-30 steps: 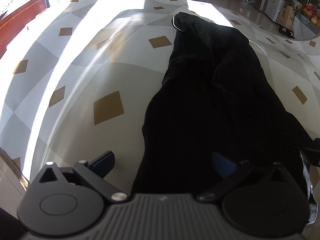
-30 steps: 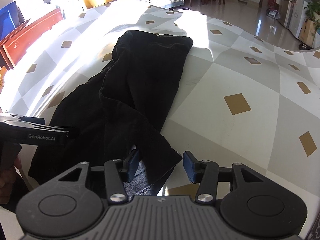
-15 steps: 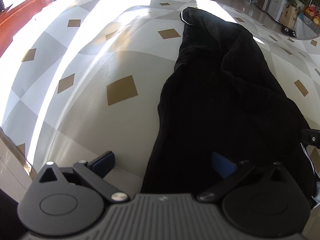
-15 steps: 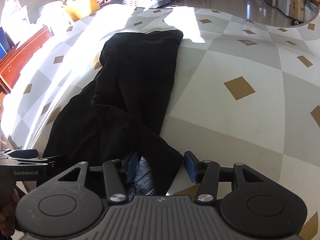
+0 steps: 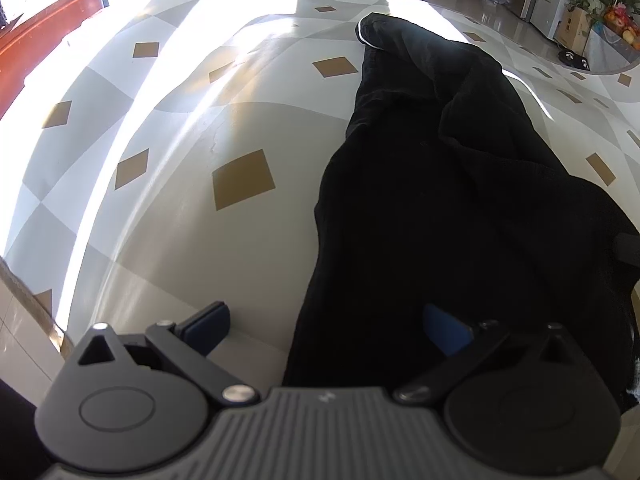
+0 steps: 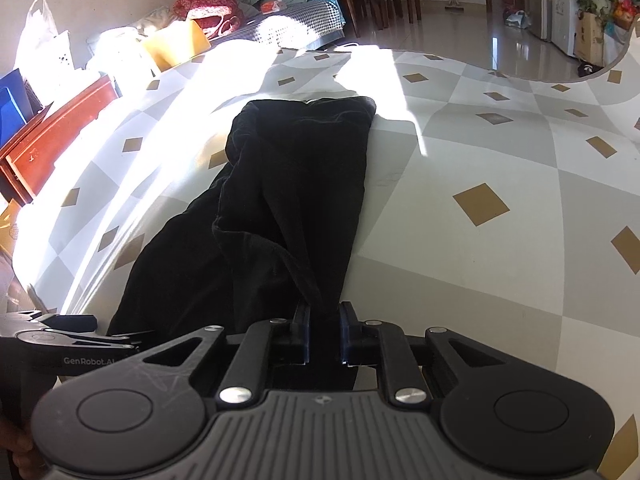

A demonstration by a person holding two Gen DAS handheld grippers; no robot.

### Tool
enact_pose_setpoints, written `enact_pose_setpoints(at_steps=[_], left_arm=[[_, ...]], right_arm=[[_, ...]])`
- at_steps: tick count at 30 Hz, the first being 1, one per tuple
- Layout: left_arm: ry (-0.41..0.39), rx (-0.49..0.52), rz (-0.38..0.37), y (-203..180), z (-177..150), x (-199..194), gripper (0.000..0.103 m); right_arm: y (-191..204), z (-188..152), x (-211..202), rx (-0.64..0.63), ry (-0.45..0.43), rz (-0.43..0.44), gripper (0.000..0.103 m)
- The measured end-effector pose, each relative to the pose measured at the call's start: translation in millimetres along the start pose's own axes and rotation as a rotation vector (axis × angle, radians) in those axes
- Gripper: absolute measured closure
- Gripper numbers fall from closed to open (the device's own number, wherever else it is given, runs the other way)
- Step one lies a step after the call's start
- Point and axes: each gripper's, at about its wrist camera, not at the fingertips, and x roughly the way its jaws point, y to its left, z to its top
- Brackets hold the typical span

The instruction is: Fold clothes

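Note:
A long black garment [image 5: 460,184] lies crumpled along the checked table [image 5: 240,240], its white-edged end [image 5: 366,34] at the far side. My left gripper [image 5: 326,328] is open wide over the garment's near edge, its right pad over the cloth and its left pad over bare table. In the right wrist view the same garment [image 6: 296,184] runs away from me. My right gripper [image 6: 324,316] is closing its jaws, and a bunched fold of the near corner is pinched between the pads. The left gripper [image 6: 60,336] shows at the lower left of that view.
A red-brown wooden bench [image 6: 52,136] runs along the table's left side. Bags, cushions and a checked sofa [image 6: 296,24] sit beyond the far end. Chairs, a white fridge [image 6: 564,4] and plants stand on the shiny floor at the back right.
My right gripper's jaws have gone from wide apart to pinched on the garment's near corner, and its view has tipped up a little. The left gripper stays open over the near edge.

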Motion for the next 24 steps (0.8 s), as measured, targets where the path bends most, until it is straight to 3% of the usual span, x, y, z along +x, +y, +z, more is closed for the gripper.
enact_pose_setpoints(at_steps=[7, 14, 19, 24], left_arm=[[0.011, -0.101, 0.022, 17.8, 3.4, 0.1, 0.000], [-0.009, -0.181, 0.020, 36.5, 8.8, -5.6, 0.000], [-0.029, -0.260, -0.024, 52.4, 15.2, -14.4, 0.000], [-0.043, -0.339, -0.099, 65.1, 20.4, -22.6, 0.000]], right_arm=[[26.2, 0.6, -23.2, -0.019, -0.060, 0.128, 0.090], [69.6, -15.6, -24.8, -0.099, -0.031, 0.271, 0.090], [93.4, -25.0, -29.0, -0.155, -0.025, 0.362, 0.090], [105.0, -31.4, -28.3, -0.180, -0.019, 0.397, 0.090]])
